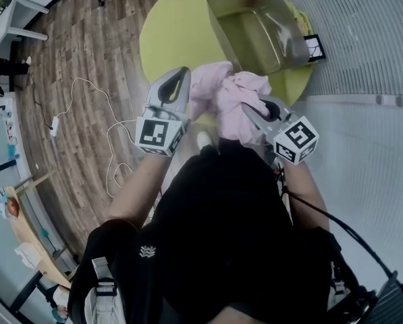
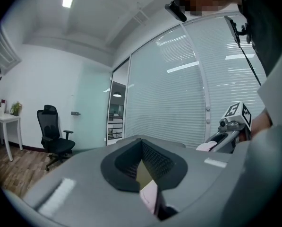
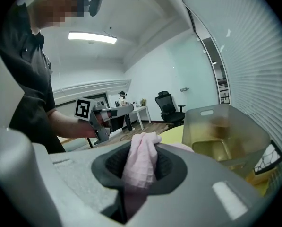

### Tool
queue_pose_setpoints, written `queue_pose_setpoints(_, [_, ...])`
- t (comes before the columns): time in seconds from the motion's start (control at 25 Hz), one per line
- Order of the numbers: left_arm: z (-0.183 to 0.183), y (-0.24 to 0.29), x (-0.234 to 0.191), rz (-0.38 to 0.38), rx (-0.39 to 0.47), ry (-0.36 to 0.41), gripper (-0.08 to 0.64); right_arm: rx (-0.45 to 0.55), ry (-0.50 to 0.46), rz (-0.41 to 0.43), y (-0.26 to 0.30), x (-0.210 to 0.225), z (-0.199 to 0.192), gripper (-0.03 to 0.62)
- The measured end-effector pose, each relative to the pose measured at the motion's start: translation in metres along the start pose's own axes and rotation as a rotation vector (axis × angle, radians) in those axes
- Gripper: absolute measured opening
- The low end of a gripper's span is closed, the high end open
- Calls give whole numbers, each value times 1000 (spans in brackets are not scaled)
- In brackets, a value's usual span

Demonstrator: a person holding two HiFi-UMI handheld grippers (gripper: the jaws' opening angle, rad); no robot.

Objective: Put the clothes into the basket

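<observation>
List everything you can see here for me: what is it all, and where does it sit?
Pink garment: one, pink, bunched between both grippers.
Basket: one, translucent olive, on the round surface beyond the garment.
Round surface: one, yellow-green, under the basket.
Cable: one, white, trailing over the wooden floor.
Office chair: one, black, by the far wall.
Desk: one, white, beside the chair.
Left gripper: one, grey, fingers shut on the garment.
Right gripper: one, grey, fingers shut on the garment.
</observation>
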State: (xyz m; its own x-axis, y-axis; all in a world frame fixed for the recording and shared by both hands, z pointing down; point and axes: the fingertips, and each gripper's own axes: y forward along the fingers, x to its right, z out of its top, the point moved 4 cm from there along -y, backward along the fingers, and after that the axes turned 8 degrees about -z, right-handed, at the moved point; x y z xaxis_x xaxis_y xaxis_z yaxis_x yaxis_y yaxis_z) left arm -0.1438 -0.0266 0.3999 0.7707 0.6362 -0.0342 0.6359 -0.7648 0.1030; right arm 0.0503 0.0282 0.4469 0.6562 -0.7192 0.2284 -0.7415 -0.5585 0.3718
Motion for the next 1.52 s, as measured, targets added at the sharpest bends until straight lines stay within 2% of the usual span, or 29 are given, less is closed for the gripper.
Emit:
queue_pose_setpoints(0.4, [25, 1, 1, -2, 41, 10, 6, 73, -74, 1, -14, -2, 48, 69])
queue_pose_setpoints(0.64, [38, 2, -2, 14, 64, 26, 6, 131, -79, 26, -22, -4, 74, 69])
queue_pose_setpoints(1.2, [66, 5, -1, 34, 121, 40, 6, 225, -139, 11, -41, 3, 127, 69])
queue_pose_setpoints(1.36, [84, 17, -11, 42, 131, 45, 6, 250, -173, -14, -41, 19, 160, 69])
queue_pose_setpoints(1.52, [91, 5, -12, 39, 144, 54, 6, 278, -164, -68, -48, 23, 175, 69])
